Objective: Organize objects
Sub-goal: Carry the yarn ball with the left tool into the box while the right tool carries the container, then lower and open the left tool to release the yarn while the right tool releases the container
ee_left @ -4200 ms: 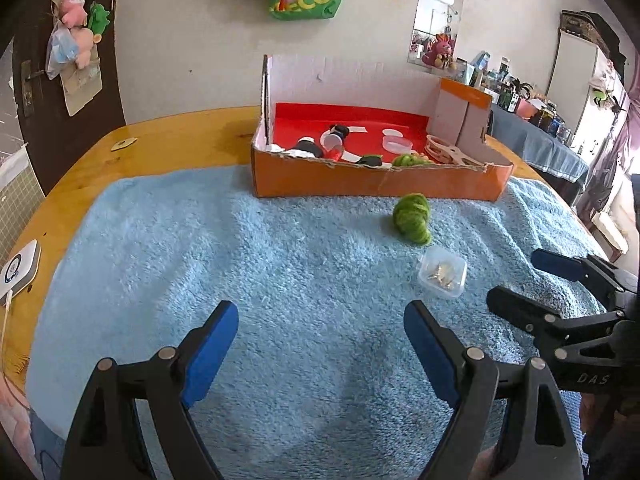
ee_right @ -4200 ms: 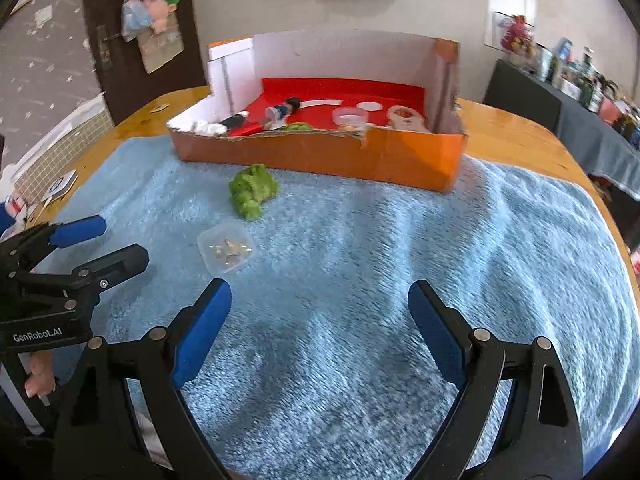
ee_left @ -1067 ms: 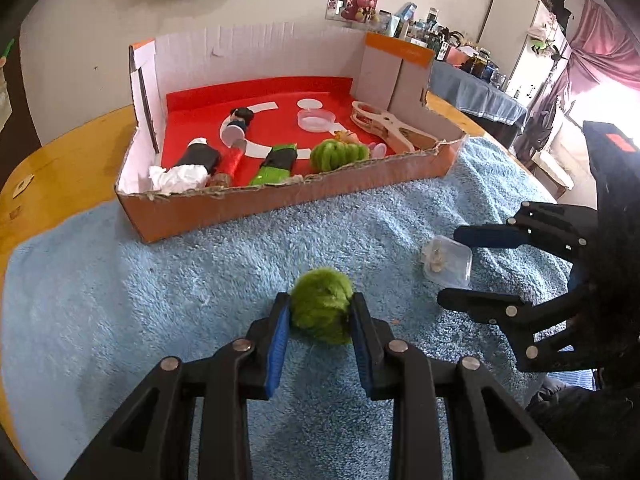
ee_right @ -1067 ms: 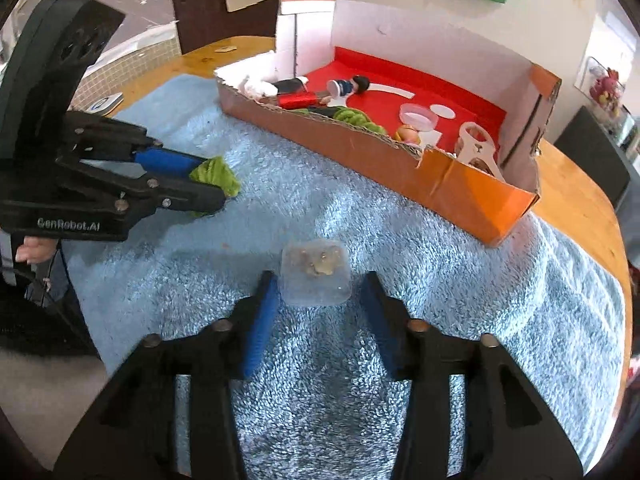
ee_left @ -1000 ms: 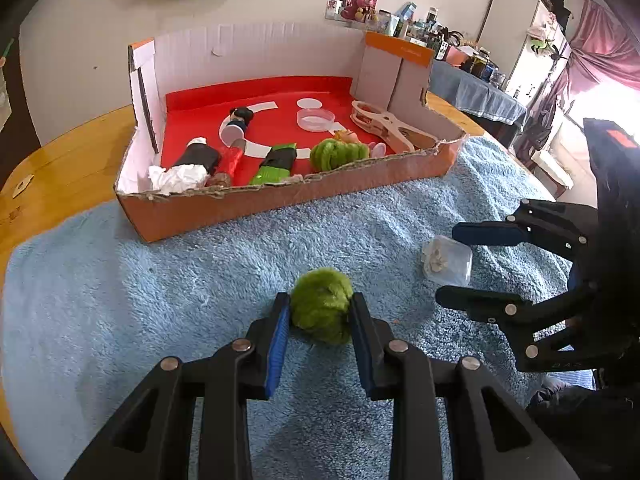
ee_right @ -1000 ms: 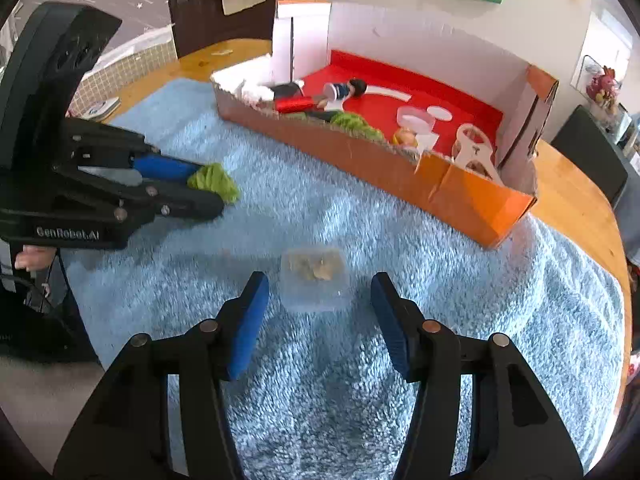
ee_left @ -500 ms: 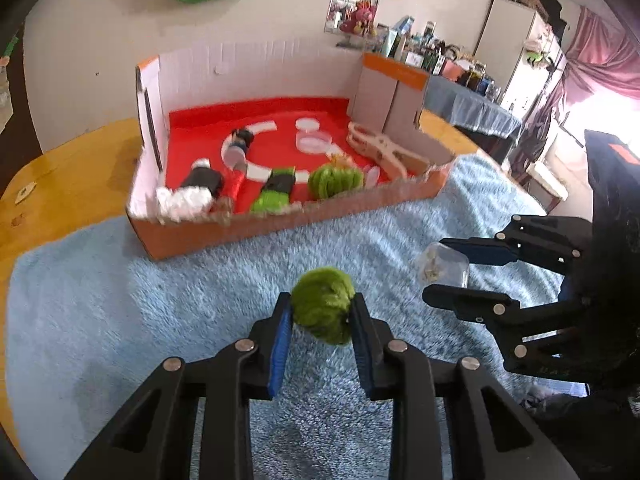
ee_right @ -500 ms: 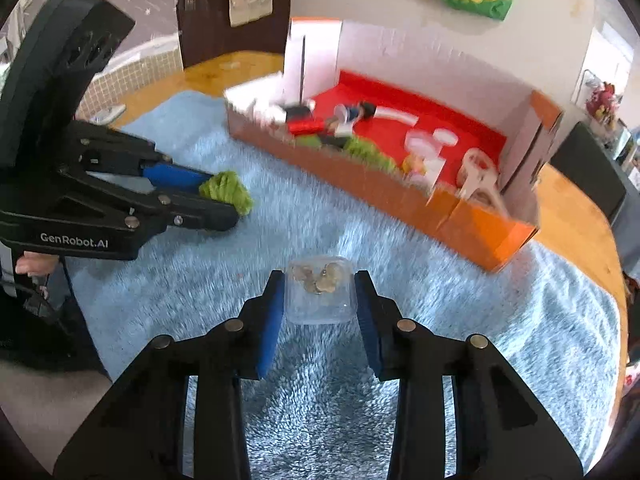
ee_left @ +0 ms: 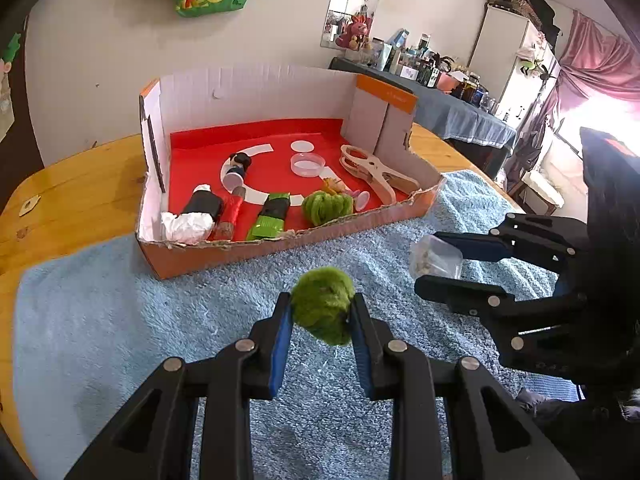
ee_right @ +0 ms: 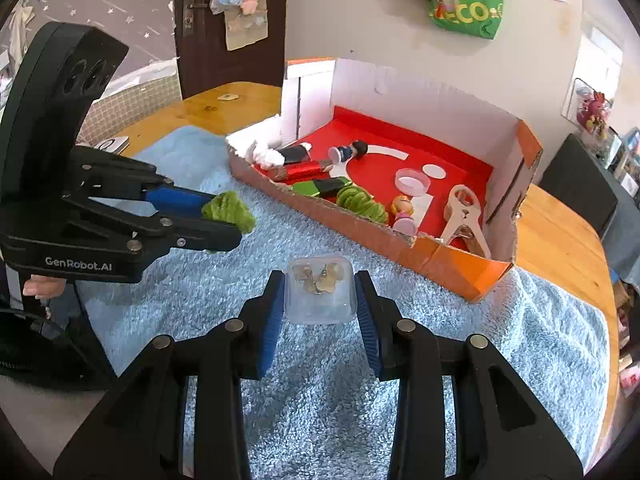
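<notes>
Box point(ee_left: 224, 256) with toys, wooden clip point(ee_left: 374, 172)

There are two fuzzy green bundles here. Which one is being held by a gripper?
The green bundle clamped in the left gripper, out over the blue towel. The other green bundle lies inside the cardboard box.

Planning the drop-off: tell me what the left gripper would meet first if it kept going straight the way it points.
Probably the blue towel just short of the box, or the orange front wall of the cardboard box. The left gripper, clamped on the green yarn ball, tilts downward toward them; depth is unclear.
</notes>
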{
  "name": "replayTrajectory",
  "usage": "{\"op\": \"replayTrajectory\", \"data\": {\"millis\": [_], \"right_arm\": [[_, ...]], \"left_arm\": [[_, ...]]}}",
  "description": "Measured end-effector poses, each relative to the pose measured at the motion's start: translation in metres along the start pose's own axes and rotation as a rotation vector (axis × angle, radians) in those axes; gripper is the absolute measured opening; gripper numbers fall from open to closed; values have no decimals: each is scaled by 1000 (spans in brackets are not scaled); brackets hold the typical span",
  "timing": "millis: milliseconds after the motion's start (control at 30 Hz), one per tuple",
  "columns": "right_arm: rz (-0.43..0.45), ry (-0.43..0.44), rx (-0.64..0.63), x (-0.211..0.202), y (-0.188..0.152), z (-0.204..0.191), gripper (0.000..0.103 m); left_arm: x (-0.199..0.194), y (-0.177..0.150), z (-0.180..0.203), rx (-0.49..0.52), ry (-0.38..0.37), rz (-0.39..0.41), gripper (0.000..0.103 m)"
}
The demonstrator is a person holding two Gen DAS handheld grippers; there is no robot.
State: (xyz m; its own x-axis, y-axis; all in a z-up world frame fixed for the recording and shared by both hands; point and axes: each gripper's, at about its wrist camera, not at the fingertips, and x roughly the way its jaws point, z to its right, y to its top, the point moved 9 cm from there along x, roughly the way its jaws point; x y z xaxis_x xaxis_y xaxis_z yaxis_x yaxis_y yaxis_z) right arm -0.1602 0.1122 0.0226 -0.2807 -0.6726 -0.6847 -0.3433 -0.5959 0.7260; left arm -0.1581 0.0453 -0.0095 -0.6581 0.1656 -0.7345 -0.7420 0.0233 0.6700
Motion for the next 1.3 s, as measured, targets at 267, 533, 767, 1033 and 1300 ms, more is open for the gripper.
{"op": "replayTrajectory", "data": {"millis": [267,533,767,1033,1300], "right_arm": [[48,-28,-22,-12,37,14,33],[-26,-96,17,19,100,63,33],[-132,-149,68,64,129,101,33],[-240,-181,119,110,129,130,33],[-321,-209,147,143,126,149,33]], "left_arm": [[-16,44,0,26,20,69,29],[11,115,-21,25,70,26,29],[59,152,-49,-48,82,-89,29],[113,169,-80,-127,123,-166,29],[151,165,-96,-169,161,-219,29]]}}
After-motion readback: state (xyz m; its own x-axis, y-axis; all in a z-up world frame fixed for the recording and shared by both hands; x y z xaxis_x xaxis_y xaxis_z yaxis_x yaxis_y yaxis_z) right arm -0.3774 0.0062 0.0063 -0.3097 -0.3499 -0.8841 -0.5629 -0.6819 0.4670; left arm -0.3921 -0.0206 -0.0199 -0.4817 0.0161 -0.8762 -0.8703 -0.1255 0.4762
